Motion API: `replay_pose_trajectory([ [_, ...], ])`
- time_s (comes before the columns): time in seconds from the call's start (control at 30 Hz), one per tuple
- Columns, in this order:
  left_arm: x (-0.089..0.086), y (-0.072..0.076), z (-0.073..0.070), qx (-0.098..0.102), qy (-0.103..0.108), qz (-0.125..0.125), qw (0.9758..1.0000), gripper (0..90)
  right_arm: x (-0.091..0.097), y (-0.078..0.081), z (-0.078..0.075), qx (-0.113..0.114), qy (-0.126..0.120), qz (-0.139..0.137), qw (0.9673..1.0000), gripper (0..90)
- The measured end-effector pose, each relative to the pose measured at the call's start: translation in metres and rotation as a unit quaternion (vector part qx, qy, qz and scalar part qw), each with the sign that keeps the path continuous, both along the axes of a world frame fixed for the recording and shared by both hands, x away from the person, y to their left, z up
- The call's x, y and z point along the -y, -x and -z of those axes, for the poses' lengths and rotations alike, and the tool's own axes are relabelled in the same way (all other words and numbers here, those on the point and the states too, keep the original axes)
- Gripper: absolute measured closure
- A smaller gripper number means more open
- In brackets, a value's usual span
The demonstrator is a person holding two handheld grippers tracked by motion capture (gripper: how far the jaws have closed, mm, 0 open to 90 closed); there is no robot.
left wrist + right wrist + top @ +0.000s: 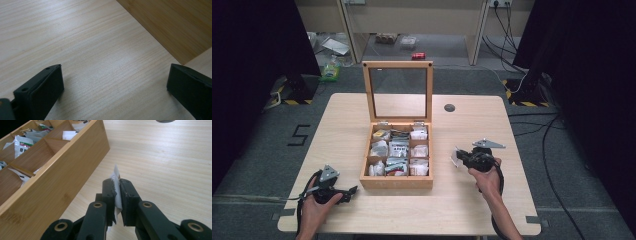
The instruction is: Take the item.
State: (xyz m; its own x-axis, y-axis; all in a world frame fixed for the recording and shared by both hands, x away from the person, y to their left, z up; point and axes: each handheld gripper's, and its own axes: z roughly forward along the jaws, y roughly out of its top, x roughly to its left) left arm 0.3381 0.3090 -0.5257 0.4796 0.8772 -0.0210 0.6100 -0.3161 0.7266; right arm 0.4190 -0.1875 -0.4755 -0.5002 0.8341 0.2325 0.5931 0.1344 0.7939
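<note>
A wooden box (396, 182) with its glass lid (398, 90) standing upright sits mid-table, its compartments holding white sachets (398, 149). My right gripper (460, 159) hovers just right of the box, shut on a thin white sachet (117, 182) pinched edge-on between its jaws, low over the tabletop beside the box wall (57, 187). My left gripper (352, 190) rests near the table's front left, just left of the box's front corner, jaws wide open over bare wood with nothing between its fingers (42, 87). The box corner (175, 27) lies ahead of it.
A round dark hole (449, 107) marks the table behind the right gripper. The table's front edge (412, 231) is close to both hands. Cables (542, 145) and dark stands (297, 87) lie on the floor around the table.
</note>
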Motion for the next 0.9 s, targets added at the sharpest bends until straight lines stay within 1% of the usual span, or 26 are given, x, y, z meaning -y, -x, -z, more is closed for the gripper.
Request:
replay_pose_trajectory([
  [0.03,0.0,0.0,0.0,0.0,0.0,0.0,1.0,0.0,0.0,0.0,0.001,0.0,0.002,-0.002,1.0,82.8],
  [0.17,0.0,0.0,0.0,0.0,0.0,0.0,1.0,0.1,-0.003,0.0,0.004,-0.009,0.0,-0.004,0.9999,82.2],
  [0.27,0.0,0.0,0.0,0.0,-0.001,0.0,1.0,0.1,-0.004,-0.001,0.008,-0.011,0.008,-0.008,0.9999,82.1],
  [0.53,0.0,0.0,0.0,0.0,0.0,0.0,1.0,0.1,-0.003,-0.002,0.013,-0.023,0.015,-0.003,0.9996,81.7],
  [0.67,0.0,0.0,0.0,0.0,-0.001,0.0,1.0,0.1,-0.001,-0.003,0.016,-0.022,0.023,0.0,0.9995,81.0],
  [0.7,0.0,0.0,0.0,0.0,0.0,0.0,1.0,0.1,-0.001,-0.003,0.016,-0.025,0.021,0.003,0.9995,80.8],
  [0.73,0.0,0.0,0.0,0.0,0.0,0.0,1.0,0.1,0.0,-0.004,0.016,-0.021,0.025,0.0,0.9995,80.6],
  [0.9,0.0,0.0,0.0,0.0,0.0,0.0,1.0,0.1,0.002,-0.004,0.017,-0.026,0.03,0.007,0.9992,79.6],
])
